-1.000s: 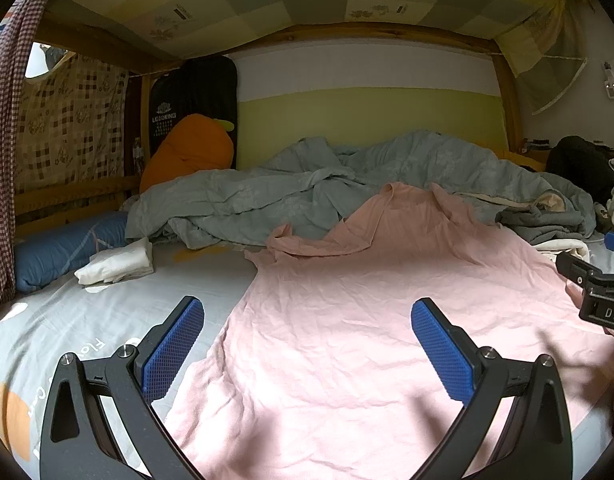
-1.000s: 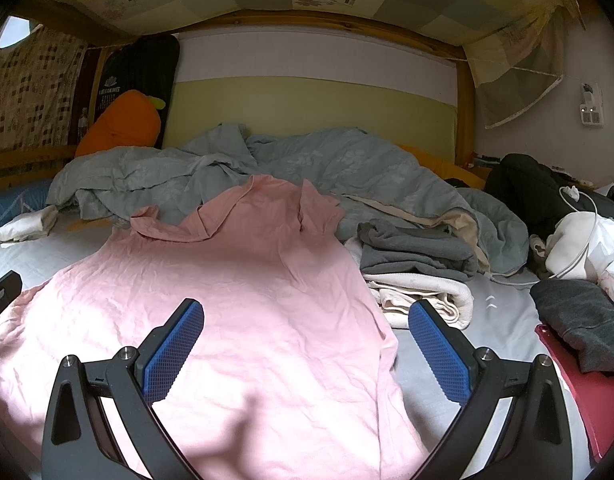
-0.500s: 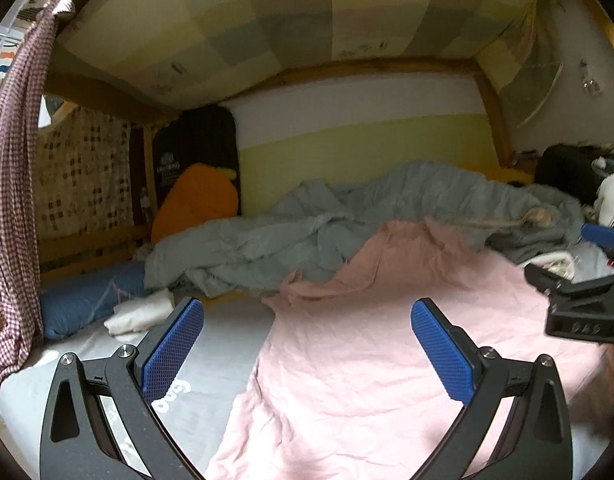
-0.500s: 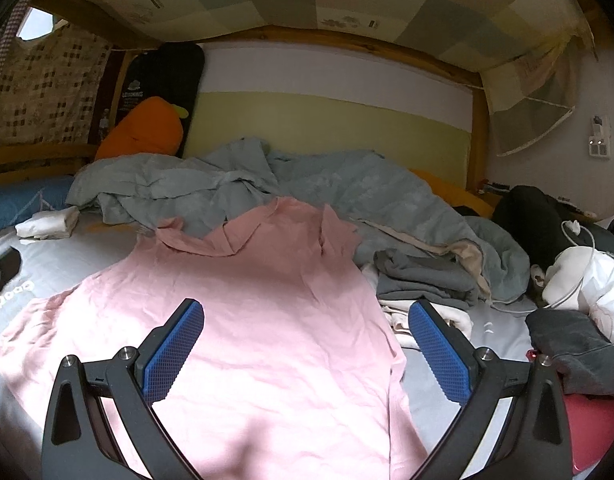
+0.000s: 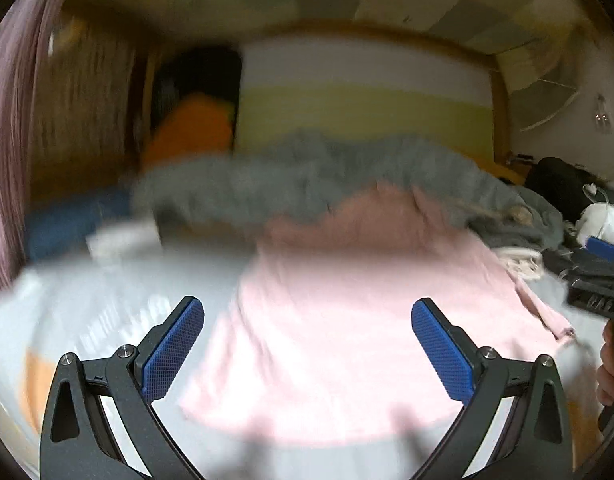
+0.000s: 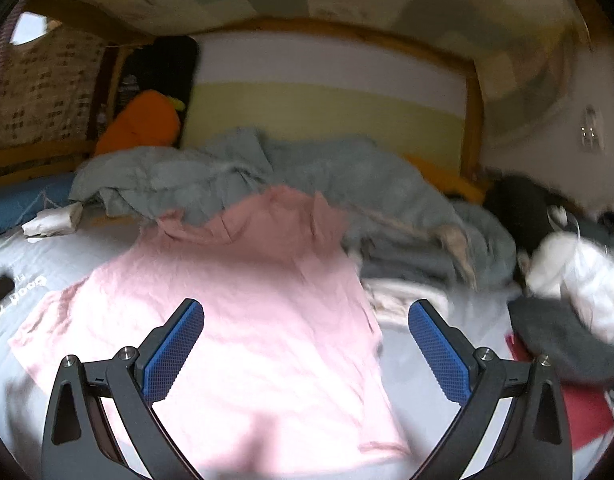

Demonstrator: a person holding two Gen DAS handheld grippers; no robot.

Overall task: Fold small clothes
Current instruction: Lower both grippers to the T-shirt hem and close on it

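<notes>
Pink shirt (image 6: 251,312) is laid flat on the bed (image 6: 407,364), collar toward a rumpled grey blanket (image 6: 347,176). Left tool (image 5: 307,344) is held above its near hem, jaws spread wide, nothing gripped. Right tool (image 6: 305,342) is likewise spread wide over the shirt's right edge, beside folded clothes (image 6: 403,280). Both views are blurred.
</notes>
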